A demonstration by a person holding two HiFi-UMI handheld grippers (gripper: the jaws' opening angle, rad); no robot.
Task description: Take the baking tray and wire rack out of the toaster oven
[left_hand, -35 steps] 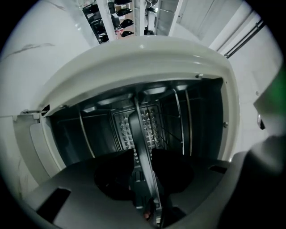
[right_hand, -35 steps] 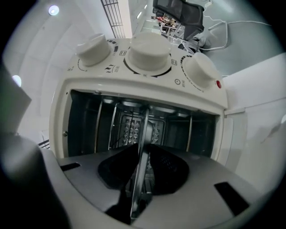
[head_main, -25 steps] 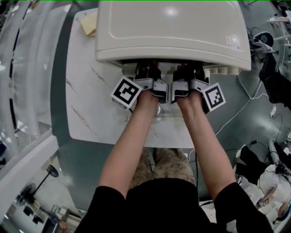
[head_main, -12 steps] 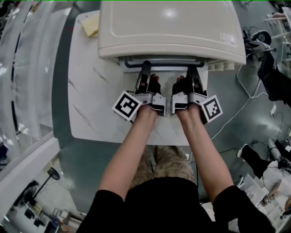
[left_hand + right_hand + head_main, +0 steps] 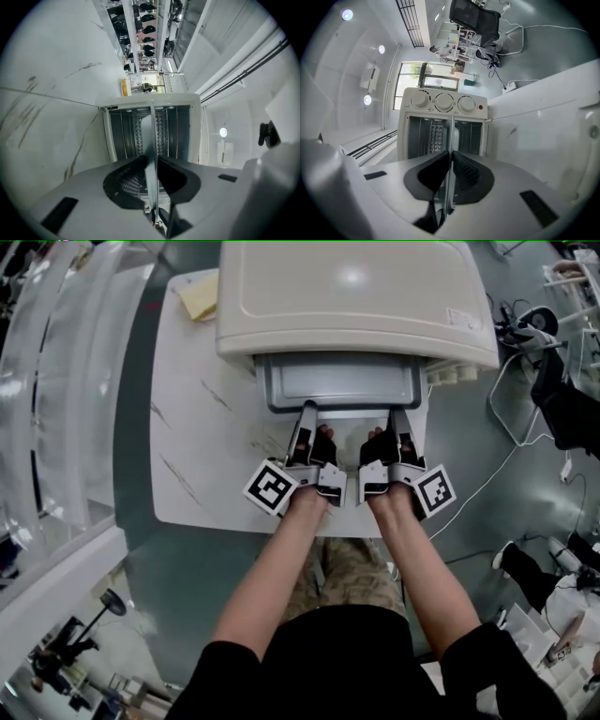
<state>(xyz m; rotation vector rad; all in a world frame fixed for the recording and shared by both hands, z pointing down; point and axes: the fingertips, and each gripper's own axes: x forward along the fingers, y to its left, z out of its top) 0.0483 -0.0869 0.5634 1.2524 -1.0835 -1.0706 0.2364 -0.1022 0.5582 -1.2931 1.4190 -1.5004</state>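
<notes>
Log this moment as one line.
step: tray removal | tray: partly out of oven | left gripper: shut on tray | right gripper: shut on tray, jaws just closed further

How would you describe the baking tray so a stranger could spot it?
Find the cream toaster oven on the white table. Jutting from its front is the baking tray: a flat, rimmed grey metal pan, darker than the cream casing.
</notes>
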